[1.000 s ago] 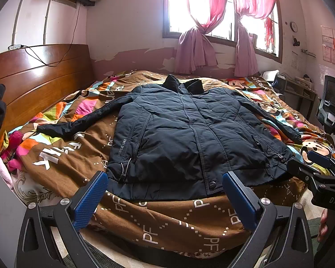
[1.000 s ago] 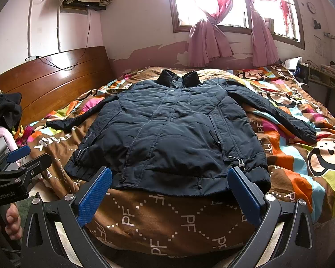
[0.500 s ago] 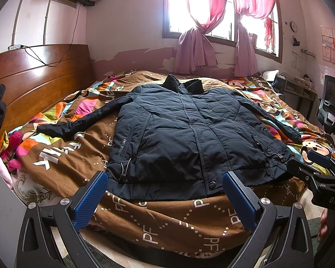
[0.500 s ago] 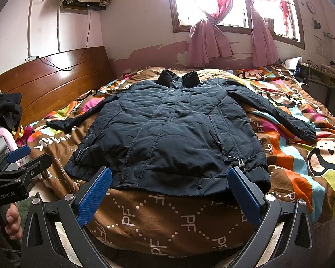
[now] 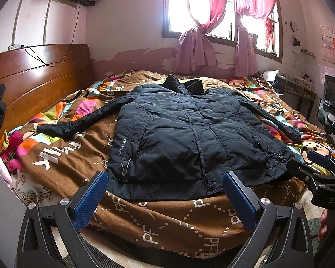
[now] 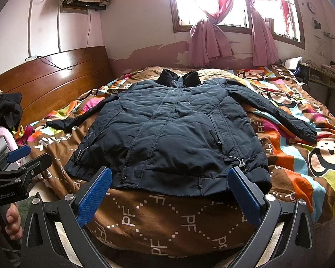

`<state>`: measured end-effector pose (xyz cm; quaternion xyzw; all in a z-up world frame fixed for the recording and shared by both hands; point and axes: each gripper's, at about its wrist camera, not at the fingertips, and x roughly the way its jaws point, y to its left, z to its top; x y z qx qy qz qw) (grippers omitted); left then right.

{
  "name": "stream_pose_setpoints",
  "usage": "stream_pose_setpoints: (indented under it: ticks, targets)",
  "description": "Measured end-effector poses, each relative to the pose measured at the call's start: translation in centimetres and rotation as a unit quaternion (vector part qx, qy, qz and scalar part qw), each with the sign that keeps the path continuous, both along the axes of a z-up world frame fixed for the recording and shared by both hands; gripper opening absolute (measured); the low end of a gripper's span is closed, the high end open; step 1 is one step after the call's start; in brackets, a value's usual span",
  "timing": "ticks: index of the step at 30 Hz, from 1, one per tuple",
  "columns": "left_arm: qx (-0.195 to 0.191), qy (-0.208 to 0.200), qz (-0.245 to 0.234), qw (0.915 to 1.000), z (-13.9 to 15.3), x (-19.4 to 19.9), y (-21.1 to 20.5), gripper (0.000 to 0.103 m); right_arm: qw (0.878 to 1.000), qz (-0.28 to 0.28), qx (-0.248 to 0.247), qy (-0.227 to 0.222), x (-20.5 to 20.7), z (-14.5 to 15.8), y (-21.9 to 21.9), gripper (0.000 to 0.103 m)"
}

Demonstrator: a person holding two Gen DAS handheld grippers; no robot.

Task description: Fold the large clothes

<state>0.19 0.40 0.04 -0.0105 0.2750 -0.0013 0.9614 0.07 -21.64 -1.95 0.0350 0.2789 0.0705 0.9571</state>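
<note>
A dark navy padded jacket lies flat and face up on the bed, zipped, collar toward the window, both sleeves spread out to the sides. Its hem reaches the near edge of the bed. My left gripper hovers just short of the hem, open, nothing between its blue pads. My right gripper stands the same way before the hem, open and empty. Each gripper shows at the edge of the other's view, held by a hand.
The bed carries a brown and multicoloured quilt. A wooden headboard runs along the left, with dark clothes piled near it. A desk and office chair stand at the right; a window with pink curtains is behind.
</note>
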Motion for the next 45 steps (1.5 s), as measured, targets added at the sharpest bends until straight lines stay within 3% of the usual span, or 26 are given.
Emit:
stream_pose_setpoints:
  ticks: [13,21,28,32,36,41,45]
  targets:
    - [-0.005,0.026,0.015,0.9995,-0.6,1.6,0.7,0.103,1.000,-0.005,0.009,0.023,1.3,-0.9,-0.2,0.102]
    - [0.023,0.058,0.038,0.9974,-0.6,6.4,0.2,0.103,0.998,-0.015,0.030,0.044,4.5,-1.4,-2.5,0.102]
    - [0.033,0.059,0.022,0.9975,1.2,12.7,-1.7,0.103,0.997,-0.054,0.026,0.052,10.1,0.3,-10.2,0.102]
    - [0.018,0.066,-0.006,0.9976,1.9,17.4,-4.0,0.103,0.989,-0.096,0.079,0.079,14.5,0.0,-17.4,0.102]
    - [0.003,0.078,-0.035,0.9963,1.8,22.7,-7.4,0.103,0.977,-0.147,0.097,0.118,18.8,-1.9,-23.4,0.102]
    - [-0.009,0.098,-0.075,0.9923,0.6,28.9,-12.1,0.103,0.967,-0.194,0.072,0.148,23.9,-5.2,-29.0,0.102]
    - [-0.024,0.112,-0.132,0.9846,-0.7,34.0,-16.3,0.103,0.953,-0.222,0.127,0.160,27.6,-7.9,-34.0,0.102]
